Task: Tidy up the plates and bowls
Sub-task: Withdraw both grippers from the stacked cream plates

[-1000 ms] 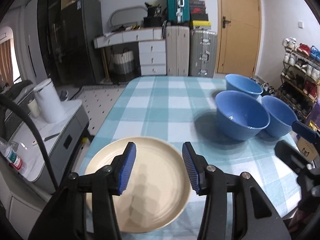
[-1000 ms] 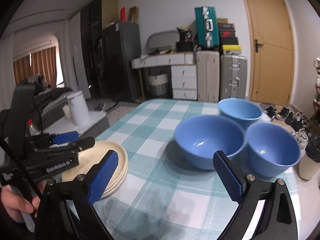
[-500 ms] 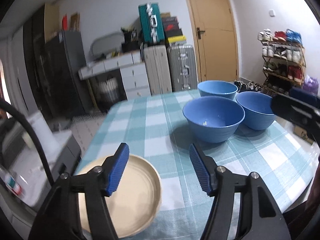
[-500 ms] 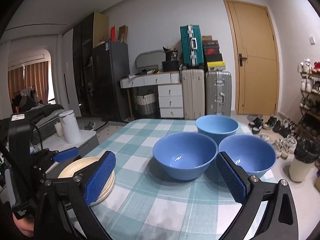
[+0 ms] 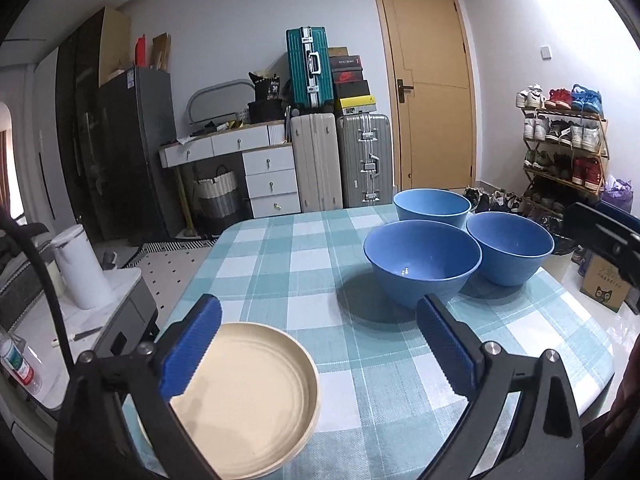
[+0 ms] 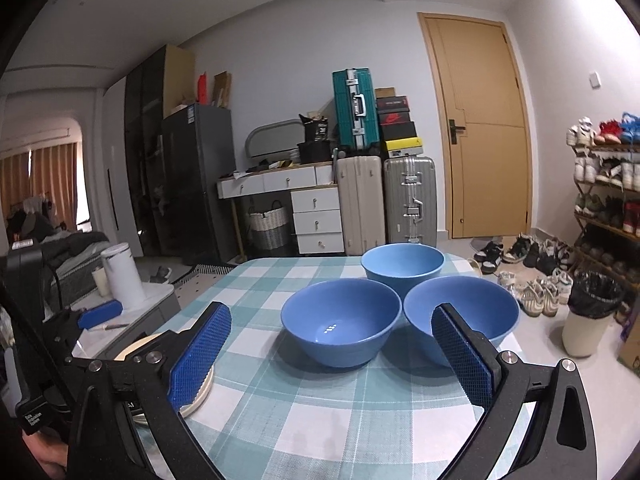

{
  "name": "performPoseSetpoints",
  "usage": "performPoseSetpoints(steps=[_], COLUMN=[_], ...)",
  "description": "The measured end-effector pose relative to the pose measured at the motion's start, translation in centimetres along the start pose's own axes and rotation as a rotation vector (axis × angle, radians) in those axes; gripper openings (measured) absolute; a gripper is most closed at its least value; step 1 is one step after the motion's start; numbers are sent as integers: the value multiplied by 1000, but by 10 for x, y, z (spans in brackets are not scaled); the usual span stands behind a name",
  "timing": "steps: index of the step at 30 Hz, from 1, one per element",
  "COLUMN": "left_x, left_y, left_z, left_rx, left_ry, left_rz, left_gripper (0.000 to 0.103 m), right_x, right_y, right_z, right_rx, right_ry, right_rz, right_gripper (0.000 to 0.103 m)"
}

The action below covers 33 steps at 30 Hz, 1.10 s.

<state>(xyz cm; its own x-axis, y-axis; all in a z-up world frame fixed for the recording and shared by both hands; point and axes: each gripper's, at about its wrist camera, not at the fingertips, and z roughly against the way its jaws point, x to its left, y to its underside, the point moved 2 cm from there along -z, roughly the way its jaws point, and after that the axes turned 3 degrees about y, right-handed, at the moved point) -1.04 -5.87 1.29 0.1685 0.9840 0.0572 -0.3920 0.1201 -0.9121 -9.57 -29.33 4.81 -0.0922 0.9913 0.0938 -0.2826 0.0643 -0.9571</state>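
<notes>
Three blue bowls stand close together on the checked tablecloth: a near one [image 5: 424, 258] [image 6: 340, 320], a right one [image 5: 510, 250] [image 6: 460, 316] and a far one [image 5: 432, 206] [image 6: 402, 262]. A stack of cream plates [image 5: 248, 404] [image 6: 200, 388] lies at the table's near left corner. My left gripper [image 5: 320, 346] is open and empty, above the table just right of the plates. My right gripper [image 6: 332, 354] is open and empty, in front of the near bowl. The right gripper's body shows at the right edge of the left wrist view [image 5: 604, 236].
The table [image 5: 280, 264] has rounded edges. A low grey cabinet with a white kettle [image 5: 78, 266] stands at the left. Suitcases [image 5: 340, 160], a drawer unit, a door and a shoe rack [image 5: 564, 152] are behind. A bin [image 6: 588, 312] stands on the floor at the right.
The left gripper has lifted off the plates, moved right and opened wider. The right gripper has drawn back and tilted up, so the bowls sit lower in its view.
</notes>
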Motion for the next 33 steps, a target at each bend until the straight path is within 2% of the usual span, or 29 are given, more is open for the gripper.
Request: performPoseSetpoints(steps=[6, 16, 20, 33], left_x=[4, 18, 21, 13], left_y=[0, 2, 5, 7], left_z=[-3, -17, -21, -21], left_rx=[22, 93, 113, 108], left_ry=[20, 86, 96, 55], left_rz=[56, 245, 286, 218], left_gripper=[99, 99, 99, 99], right_x=[-10, -8, -8, -12], right_y=[-1, -1, 0, 5], right_z=[-2, -6, -7, -15], right_rx=[13, 32, 40, 74], right_ry=[10, 12, 11, -1], right_rz=[-39, -35, -31, -67], right_gripper=[102, 102, 102, 102])
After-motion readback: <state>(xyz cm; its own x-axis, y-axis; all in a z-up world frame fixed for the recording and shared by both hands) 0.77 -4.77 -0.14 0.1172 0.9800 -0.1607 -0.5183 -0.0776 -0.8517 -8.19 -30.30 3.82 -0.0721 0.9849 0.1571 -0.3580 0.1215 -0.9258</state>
